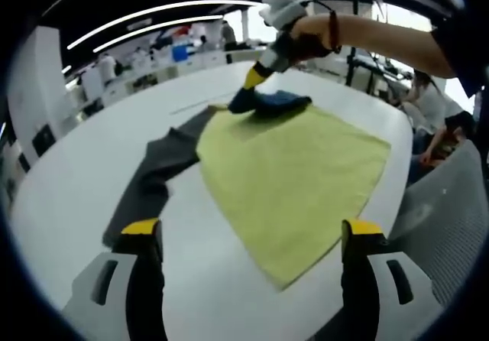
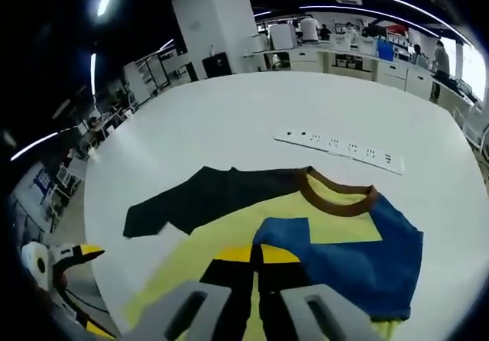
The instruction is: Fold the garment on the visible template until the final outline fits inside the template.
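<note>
**A:** Where does the garment (image 1: 283, 180) lie from each of your hands?

**B:** It lies flat on the white desk (image 1: 76, 180), mostly yellow, with a dark sleeve (image 1: 153, 176) trailing off toward the left of the left gripper view. Your left hand-held gripper (image 1: 252, 238) hangs short of it with its jaws spread wide and nothing between them. The near yellow corner points at the gap between those jaws.

**A:** And the right one?

**B:** Your right hand-held gripper (image 2: 256, 268) is at the far end, by the brown collar (image 2: 336, 192). Its yellow-tipped jaws are pressed together on the blue part (image 2: 367, 257) of the shirt, which looks turned over onto the yellow. From the left gripper view you can see that same tool (image 1: 248, 89) nipping the blue fold.

**A:** So which way does the cloth run?

**B:** Its long axis runs from your left hand away to your right hand, collar end farthest. The dark sleeve sticks out to one side, and your left hand is the nearer one to it. I'd judge that sleeve is what next wants bringing in.

**A:** Any template line, brand or writing?

**B:** No template outline that I can make out. A white power strip (image 2: 340, 148) lies beyond the collar, and nothing on it, or on the shirt, can be read.
</note>
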{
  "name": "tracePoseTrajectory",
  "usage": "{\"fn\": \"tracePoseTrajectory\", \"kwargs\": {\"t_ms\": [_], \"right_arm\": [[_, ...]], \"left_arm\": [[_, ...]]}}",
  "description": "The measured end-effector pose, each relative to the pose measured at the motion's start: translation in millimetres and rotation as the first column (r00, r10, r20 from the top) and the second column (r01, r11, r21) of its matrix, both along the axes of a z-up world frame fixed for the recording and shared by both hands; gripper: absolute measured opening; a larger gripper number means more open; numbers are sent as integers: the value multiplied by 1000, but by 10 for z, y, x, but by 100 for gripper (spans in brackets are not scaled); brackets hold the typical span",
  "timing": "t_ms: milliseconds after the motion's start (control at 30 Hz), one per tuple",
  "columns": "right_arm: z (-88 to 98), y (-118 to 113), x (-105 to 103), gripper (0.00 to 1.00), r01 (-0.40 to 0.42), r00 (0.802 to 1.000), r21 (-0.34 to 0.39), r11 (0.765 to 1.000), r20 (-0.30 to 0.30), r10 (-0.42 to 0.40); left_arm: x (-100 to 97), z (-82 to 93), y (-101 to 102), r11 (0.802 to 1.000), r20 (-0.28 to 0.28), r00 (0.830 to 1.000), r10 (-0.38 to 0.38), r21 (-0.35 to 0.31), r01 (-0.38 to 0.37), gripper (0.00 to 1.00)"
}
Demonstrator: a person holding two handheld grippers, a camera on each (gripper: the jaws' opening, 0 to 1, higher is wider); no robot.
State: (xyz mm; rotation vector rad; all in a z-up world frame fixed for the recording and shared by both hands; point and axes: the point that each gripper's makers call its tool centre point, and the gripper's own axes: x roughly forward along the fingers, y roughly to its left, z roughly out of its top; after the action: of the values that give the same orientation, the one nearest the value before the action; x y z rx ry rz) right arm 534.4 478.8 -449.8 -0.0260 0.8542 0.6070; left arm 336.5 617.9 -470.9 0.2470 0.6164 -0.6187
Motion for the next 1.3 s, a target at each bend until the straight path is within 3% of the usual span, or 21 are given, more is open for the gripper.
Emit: {"fn": "tracePoseTrajectory", "kwargs": {"t_ms": [433,667,1000,1300], "right_arm": [[-154,165,-145,0,-22,1000,-1,1000,-5,22],[-329,233,-292,0,-65,998,-36,997,-4,65],[-492,248,-363,0,-86,996,-81,993,14,88],[-619,244,-402,0,-85,996,-70,994,7,85]], "left_arm": [[-8,-26,14,1000,-5,1000,7,-1,-7,92],[0,-34,12,1000,-4,1000,7,-4,-7,92],[1,-56,21,1000,-6,1000,12,-3,-12,92],[5,-60,42,1000,-3,1000,19,-5,-19,92]]}}
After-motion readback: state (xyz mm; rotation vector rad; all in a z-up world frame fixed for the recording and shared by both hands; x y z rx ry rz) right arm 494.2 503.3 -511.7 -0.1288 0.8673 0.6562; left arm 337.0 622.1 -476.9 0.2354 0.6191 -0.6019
